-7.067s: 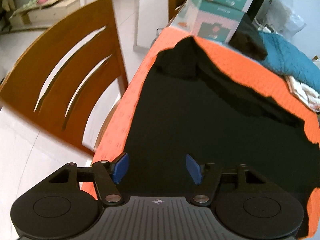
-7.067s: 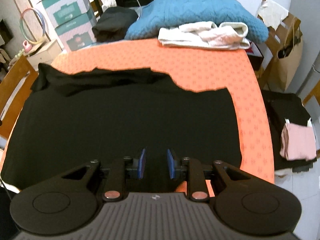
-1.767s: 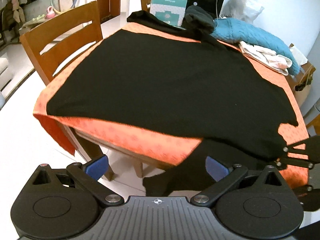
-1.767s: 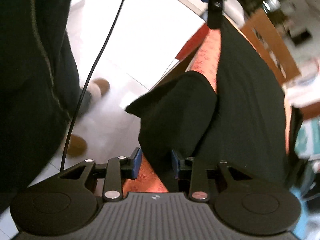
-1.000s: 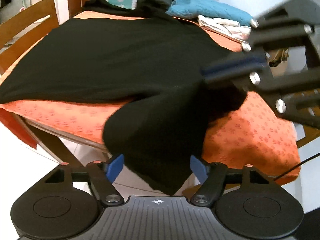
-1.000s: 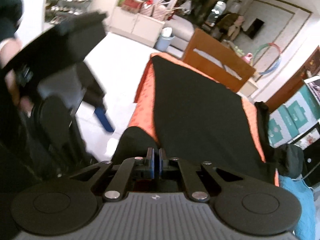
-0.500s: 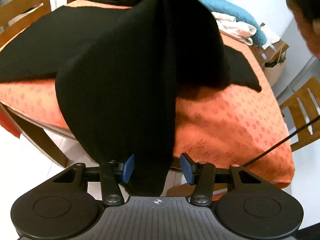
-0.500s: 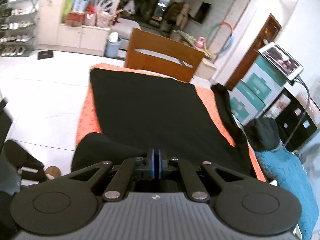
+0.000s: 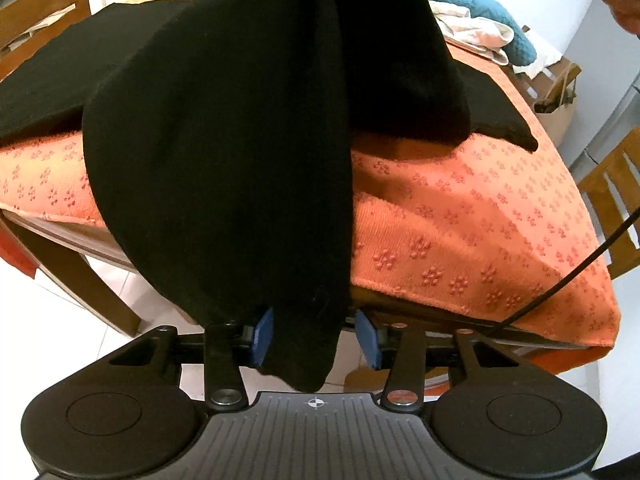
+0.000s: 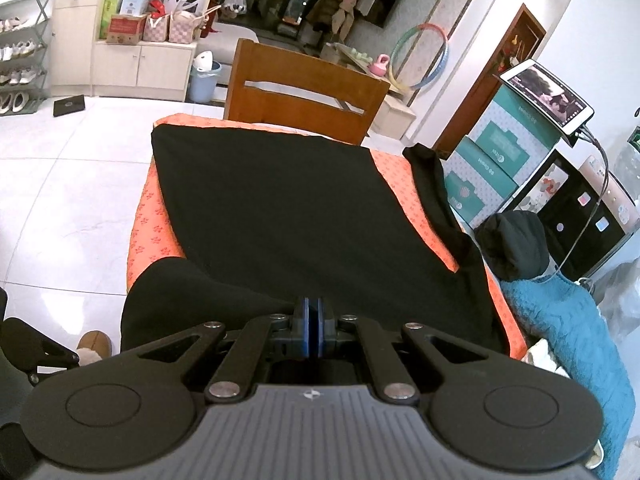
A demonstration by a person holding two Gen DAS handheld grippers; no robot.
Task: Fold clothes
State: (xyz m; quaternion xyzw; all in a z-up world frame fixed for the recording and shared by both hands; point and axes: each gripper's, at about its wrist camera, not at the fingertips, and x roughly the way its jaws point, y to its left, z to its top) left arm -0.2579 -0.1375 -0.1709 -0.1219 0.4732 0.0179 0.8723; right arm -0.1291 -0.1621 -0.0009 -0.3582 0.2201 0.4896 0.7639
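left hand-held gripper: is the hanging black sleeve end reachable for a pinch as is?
Probably yes. The sleeve end already hangs between the open fingers of the left hand-held gripper, nothing in between. The right hand-held gripper is shut on the black garment higher up, holding it up.

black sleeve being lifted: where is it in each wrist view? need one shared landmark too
Left wrist: the black sleeve hangs down the middle, its tip between the open left claw pads.
Right wrist: it bulges at lower left, running into the shut right claw.
Shared landmark: the teal sweater, upper right there, lower right here.
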